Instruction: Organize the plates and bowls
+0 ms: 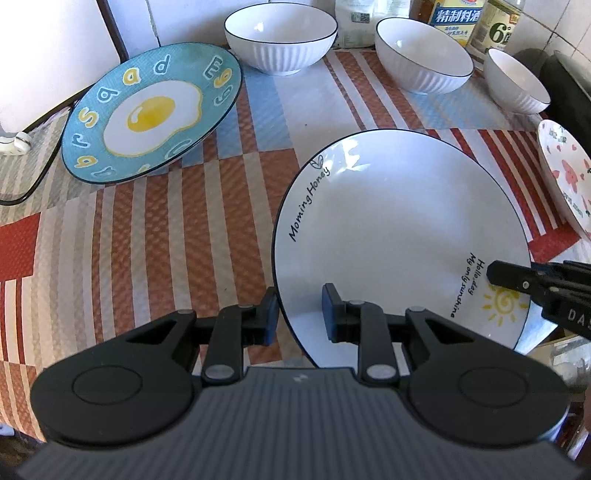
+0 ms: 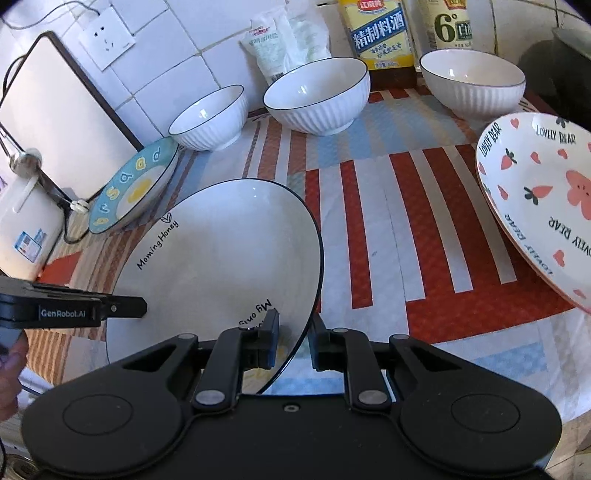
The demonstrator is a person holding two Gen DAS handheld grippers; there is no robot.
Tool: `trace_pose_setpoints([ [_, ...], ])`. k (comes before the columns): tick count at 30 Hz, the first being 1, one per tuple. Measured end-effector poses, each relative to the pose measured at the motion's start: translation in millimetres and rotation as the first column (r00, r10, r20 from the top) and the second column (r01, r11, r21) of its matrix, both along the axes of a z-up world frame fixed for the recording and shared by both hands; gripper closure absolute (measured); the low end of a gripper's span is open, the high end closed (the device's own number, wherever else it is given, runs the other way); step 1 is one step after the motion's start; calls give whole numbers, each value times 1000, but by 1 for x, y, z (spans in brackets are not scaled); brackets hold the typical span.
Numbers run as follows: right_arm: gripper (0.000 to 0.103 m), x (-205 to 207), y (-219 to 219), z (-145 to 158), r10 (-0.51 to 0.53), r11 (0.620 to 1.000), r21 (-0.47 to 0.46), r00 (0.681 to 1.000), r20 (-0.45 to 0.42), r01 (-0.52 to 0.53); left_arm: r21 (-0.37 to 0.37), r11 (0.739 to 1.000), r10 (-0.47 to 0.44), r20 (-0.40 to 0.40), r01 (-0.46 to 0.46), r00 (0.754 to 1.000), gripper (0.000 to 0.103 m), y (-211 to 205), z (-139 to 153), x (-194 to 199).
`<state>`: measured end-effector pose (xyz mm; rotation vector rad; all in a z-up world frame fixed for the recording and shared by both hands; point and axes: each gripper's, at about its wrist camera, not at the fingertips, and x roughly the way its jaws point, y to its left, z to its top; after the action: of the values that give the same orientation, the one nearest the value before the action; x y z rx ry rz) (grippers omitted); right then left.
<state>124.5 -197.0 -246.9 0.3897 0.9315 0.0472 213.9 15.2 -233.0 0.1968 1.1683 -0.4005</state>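
White plate (image 1: 399, 236) w/ black rim sits nearest, on striped cloth (image 1: 147, 240). Left gripper (image 1: 299, 314) & right gripper (image 2: 293, 341) each pinch its rim, jaws narrow, opposite edges. Farther: egg plate (image 1: 151, 110) left, bear plate (image 2: 543, 199) right. 3 white bowls (image 1: 280, 33) at back by bottles (image 2: 384, 33).
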Motion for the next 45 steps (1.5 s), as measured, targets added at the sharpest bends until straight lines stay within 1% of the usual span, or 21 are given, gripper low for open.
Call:
trace_pose_setpoints([
  [4,81,3,5,3,2,999,-44,1000,-23,-3,24,1000,19,-13,-19,1000,81,-2,2,1],
  [6,77,6,9,6,6,997,-75,999,-44,-9,68,998,21,-28,-19,999,80,-7,5,2],
  [7,74,8,11,8,16,996,-84,998,-57,-21,95,995,26,-39,-23,999,77,-9,6,3],
  [8,69,8,13,10,20,995,-92,998,-60,-25,119,992,36,-57,-29,998,76,-11,8,4],
  [10,64,6,13,16,25,996,-87,998,-63,-31,140,990,36,-78,-25,996,77,-13,12,5],
  [13,62,1,11,26,23,996,-85,998,-59,-28,150,989,28,-81,-16,996,76,-14,22,2],
  [16,60,-6,6,37,24,998,-64,998,-49,-27,170,985,18,-99,-1,995,73,-17,29,-2],
  [18,55,-11,3,45,31,998,-54,999,-40,-33,171,985,6,-108,13,994,71,-20,36,-6],
  [19,50,-14,2,49,32,998,-52,999,-40,-34,170,985,1,-112,18,994,71,-21,39,-9],
  [21,49,-17,-1,55,40,998,-48,998,-53,-43,166,986,-12,-120,32,993,69,-25,47,-13],
  [25,47,-33,-11,73,34,997,-63,999,-35,-36,140,988,-46,-114,62,992,63,-33,67,-25],
  [27,44,-39,-17,82,33,997,-67,999,-19,-34,129,988,-76,-101,89,992,62,-38,78,-33],
  [30,35,-51,-26,98,41,996,-81,999,5,-41,132,983,-119,-87,130,989,59,-48,93,-43],
  [32,35,-58,-30,110,75,993,-96,997,11,-74,124,982,-135,-79,144,988,55,-54,103,-49],
  [36,33,-71,-41,129,110,984,-143,993,35,-104,116,979,-160,-63,167,985,52,-68,118,-61],
  [42,33,-90,-69,151,121,977,-186,990,72,-106,80,982,-172,-25,173,985,47,-98,140,-79],
  [45,33,-98,-88,159,123,973,-205,989,84,-104,65,986,-151,-11,151,989,44,-116,148,-86],
])
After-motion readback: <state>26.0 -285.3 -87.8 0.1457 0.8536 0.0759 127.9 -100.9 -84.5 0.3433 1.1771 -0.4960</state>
